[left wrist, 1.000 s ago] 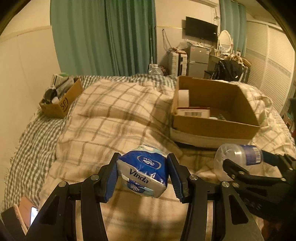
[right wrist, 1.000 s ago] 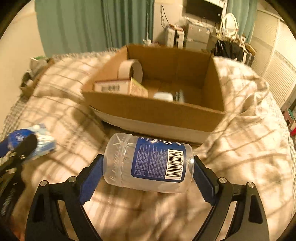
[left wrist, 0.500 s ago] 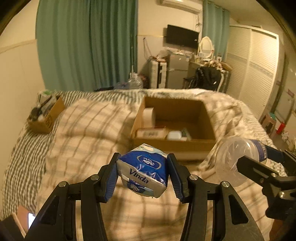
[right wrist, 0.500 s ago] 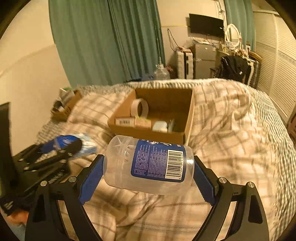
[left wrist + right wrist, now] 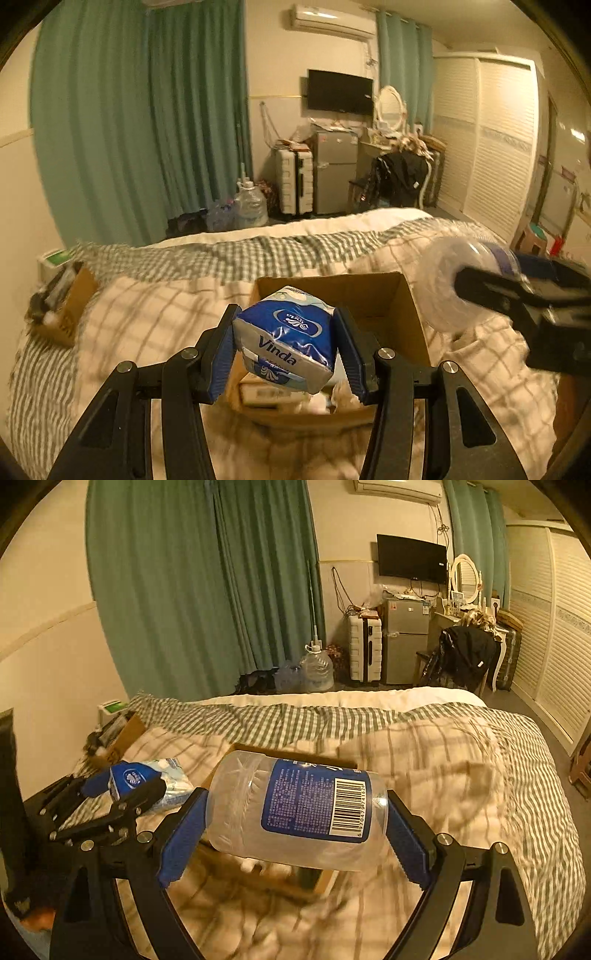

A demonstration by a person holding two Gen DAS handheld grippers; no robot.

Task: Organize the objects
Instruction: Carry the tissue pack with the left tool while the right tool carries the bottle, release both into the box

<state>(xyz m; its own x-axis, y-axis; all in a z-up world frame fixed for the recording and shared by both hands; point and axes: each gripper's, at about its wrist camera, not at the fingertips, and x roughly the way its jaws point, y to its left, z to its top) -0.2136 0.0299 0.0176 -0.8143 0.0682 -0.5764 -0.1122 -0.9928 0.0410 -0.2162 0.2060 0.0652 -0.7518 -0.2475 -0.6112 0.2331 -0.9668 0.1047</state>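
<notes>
My left gripper (image 5: 286,350) is shut on a blue Vinda tissue pack (image 5: 291,343) and holds it in the air just before an open cardboard box (image 5: 384,299) on the bed. My right gripper (image 5: 295,834) is shut on a clear plastic bottle (image 5: 295,808) with a blue label, held sideways over the same box (image 5: 258,878). The bottle (image 5: 450,280) and the right gripper show at the right of the left wrist view. The tissue pack (image 5: 147,779) and left gripper show at the left of the right wrist view. The box holds a flat carton (image 5: 262,395) and other small items, mostly hidden.
The box lies on a checked blanket (image 5: 147,325) that covers the bed. A smaller cardboard box (image 5: 62,310) of clutter sits at the bed's far left edge. Beyond the bed stand green curtains, water jugs (image 5: 314,668), a suitcase and a small fridge (image 5: 404,638).
Both grippers have risen and come forward over the big box, each still holding its object. The views have tilted up, so the box now sits low and close beneath them.
</notes>
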